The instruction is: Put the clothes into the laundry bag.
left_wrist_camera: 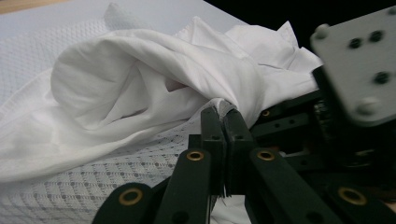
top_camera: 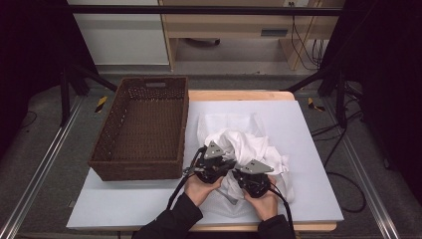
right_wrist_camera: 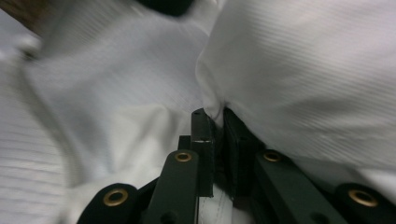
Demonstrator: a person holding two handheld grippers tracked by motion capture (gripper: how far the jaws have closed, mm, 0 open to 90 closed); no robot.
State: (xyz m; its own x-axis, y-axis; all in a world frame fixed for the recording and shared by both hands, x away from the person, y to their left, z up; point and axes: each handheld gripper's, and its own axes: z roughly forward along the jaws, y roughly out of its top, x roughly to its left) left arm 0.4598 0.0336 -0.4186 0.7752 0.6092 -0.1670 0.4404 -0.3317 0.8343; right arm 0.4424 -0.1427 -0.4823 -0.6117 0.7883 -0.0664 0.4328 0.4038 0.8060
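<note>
- The left gripper (left_wrist_camera: 223, 112) has its jaws pressed together on a thin fold of the white garment (left_wrist_camera: 154, 74); in the left gripper view a sliver of fabric runs down the slit between the pads.
- The right gripper (right_wrist_camera: 212, 114) has its jaws almost together on a pinched edge of the same garment, with cloth bunched at the tips and drawn down between the pads.
- In the high view both grippers, left (top_camera: 211, 162) and right (top_camera: 249, 174), sit close beside each other at the near side of the crumpled garment (top_camera: 251, 144), each in one of the person's hands.
- The garment looks light, soft and limp: it should sag and drape from whatever point holds it, and thin smooth cloth could slip out of a shallow pinch. A seam, hem or doubled edge seems the safest place to grip, with the two holds spread apart so that the cloth opens out.
- The garment lies heaped on a textured white cloth (left_wrist_camera: 70, 186) spread over the table (top_camera: 308, 124), right of centre and toward its near edge.
- The woven basket (top_camera: 144, 172) stands at the table's left edge, reaching to its far left corner, just beside the garment and not touching it.
</note>
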